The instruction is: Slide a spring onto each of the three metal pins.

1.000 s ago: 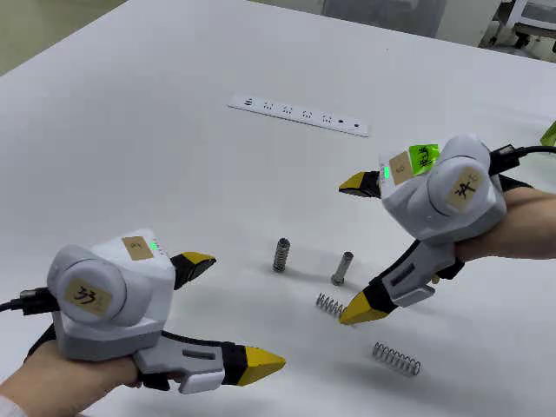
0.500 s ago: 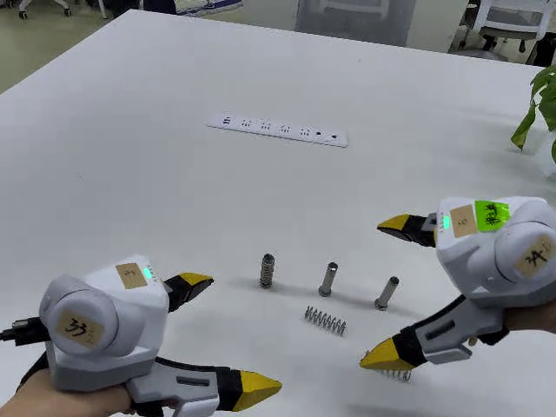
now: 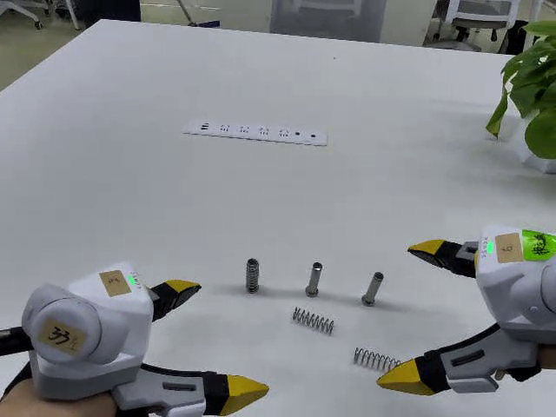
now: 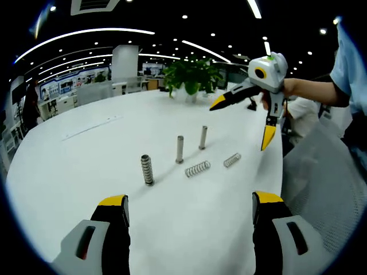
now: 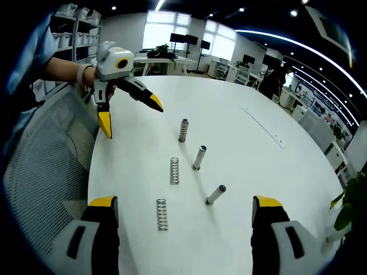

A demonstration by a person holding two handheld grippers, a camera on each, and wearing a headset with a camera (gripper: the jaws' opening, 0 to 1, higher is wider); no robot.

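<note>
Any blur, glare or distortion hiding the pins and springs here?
Head view: sharp, even light, soft shadows beside the pins; loose springs read clearly on the white table. Left gripper view: heavy fisheye bending, ceiling lights curve into arcs, pins crisp. Right gripper view: same bending, bright windows behind, pins crisp.

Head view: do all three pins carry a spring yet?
No, only the leftmost pin carries one; the middle pin and right pin stand bare.

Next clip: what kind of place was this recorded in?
Most likely an open-plan office: a large white table with a power strip on it, a potted plant, a mesh office chair, and long ceiling light strips.
</note>
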